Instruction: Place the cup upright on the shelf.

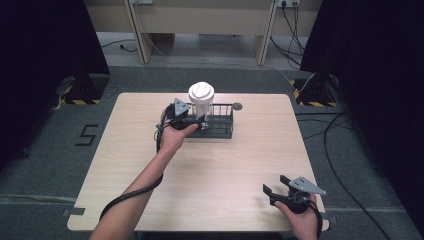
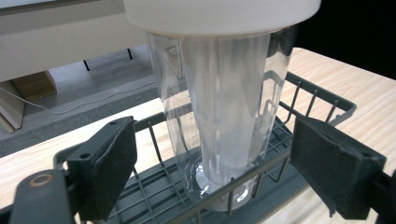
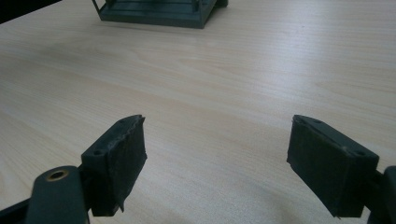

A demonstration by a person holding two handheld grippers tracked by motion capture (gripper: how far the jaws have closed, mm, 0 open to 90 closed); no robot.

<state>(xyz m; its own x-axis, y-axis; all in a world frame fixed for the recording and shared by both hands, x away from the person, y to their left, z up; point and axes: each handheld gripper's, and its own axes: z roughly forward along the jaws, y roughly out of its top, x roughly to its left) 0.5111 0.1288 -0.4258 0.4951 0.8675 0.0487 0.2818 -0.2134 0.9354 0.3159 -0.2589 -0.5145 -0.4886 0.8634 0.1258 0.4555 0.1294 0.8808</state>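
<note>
A tall clear tumbler (image 1: 201,102) with a white lid stands upright in the left end of a dark wire rack (image 1: 220,127). My left gripper (image 1: 196,121) is at that end of the rack, open. In the left gripper view the tumbler (image 2: 224,107) rises between and just beyond the two pads, and the pads (image 2: 109,163) stand wide of it without touching; the rack (image 2: 322,100) runs under it. My right gripper (image 1: 276,185) rests low at the table's front right, open, with bare wood between its fingers (image 3: 119,163). The rack (image 3: 159,11) lies far ahead of it.
A small dark disc (image 1: 237,106) lies on the light wooden table (image 1: 150,200) just behind the rack's right end. Cables trail on the grey floor to the right (image 1: 340,150). Black stands sit at both far corners.
</note>
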